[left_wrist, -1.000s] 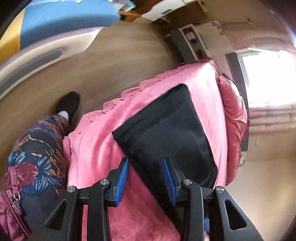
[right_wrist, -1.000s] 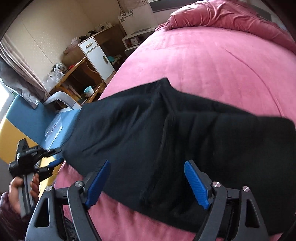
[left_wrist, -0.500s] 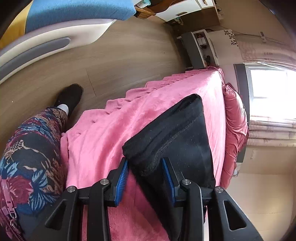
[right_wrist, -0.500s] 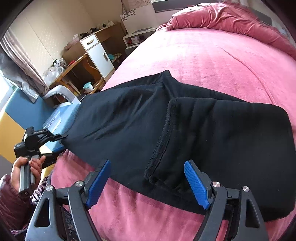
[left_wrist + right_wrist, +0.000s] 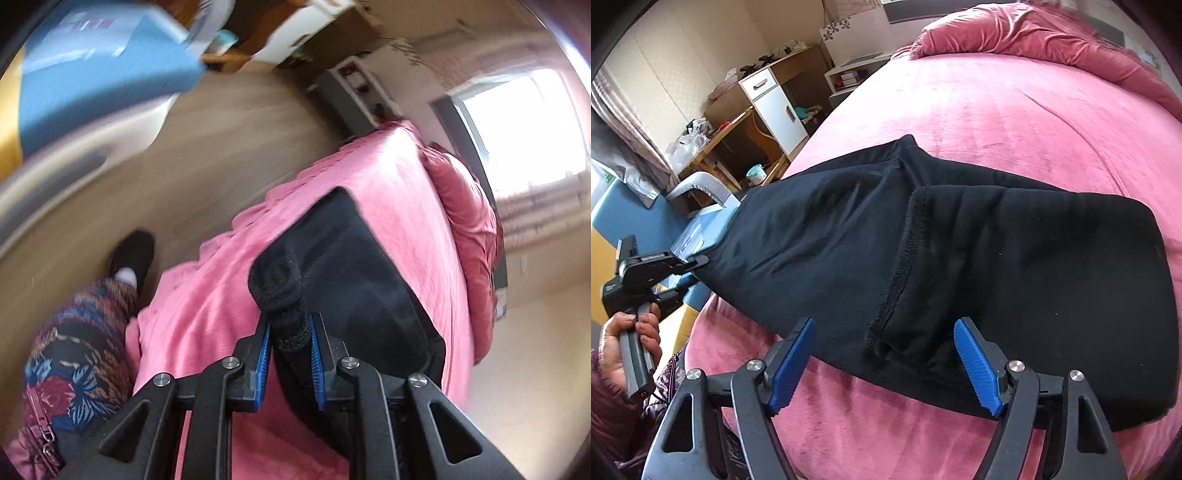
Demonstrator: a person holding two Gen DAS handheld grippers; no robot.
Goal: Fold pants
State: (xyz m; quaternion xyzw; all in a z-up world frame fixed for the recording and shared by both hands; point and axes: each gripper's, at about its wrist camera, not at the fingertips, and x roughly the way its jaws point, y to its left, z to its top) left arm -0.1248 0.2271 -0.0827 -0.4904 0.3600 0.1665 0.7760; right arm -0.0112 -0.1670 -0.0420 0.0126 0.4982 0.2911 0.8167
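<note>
Black pants [image 5: 979, 258] are lying across a pink bedspread [image 5: 1015, 110], partly folded, with one layer doubled back so that a fuzzy raw edge is running down the middle of the cloth in the right wrist view. The folded part is sitting towards the right of that view, and the single layer is stretching away to the left, over the edge of the bed.

At that left end the left hand-held gripper [image 5: 289, 334] is clenching a bunched corner of the pants between its blue pads [image 5: 263, 354]. Its jaws have just been closing, and the cloth is now pinched tight between them, gathered into a thick roll that is standing up above the fingertips. The left wrist view is blurred with motion. In the right wrist view a person's hand [image 5: 626, 336] is gripping the handle of that tool at the bed's edge.

The right hand-held gripper [image 5: 884, 343] is hovering released over the near edge of the pants, its blue pads [image 5: 975, 363] standing wide on either side of the raw edge. Its jaws have just been narrowing a little, yet neither pad is pressing on the cloth.

A crumpled pink quilt [image 5: 1034, 40] is lying at the far end of the bed. A wooden floor [image 5: 221, 147] and a person's patterned trouser leg [image 5: 77, 350] are showing beside the bed.
</note>
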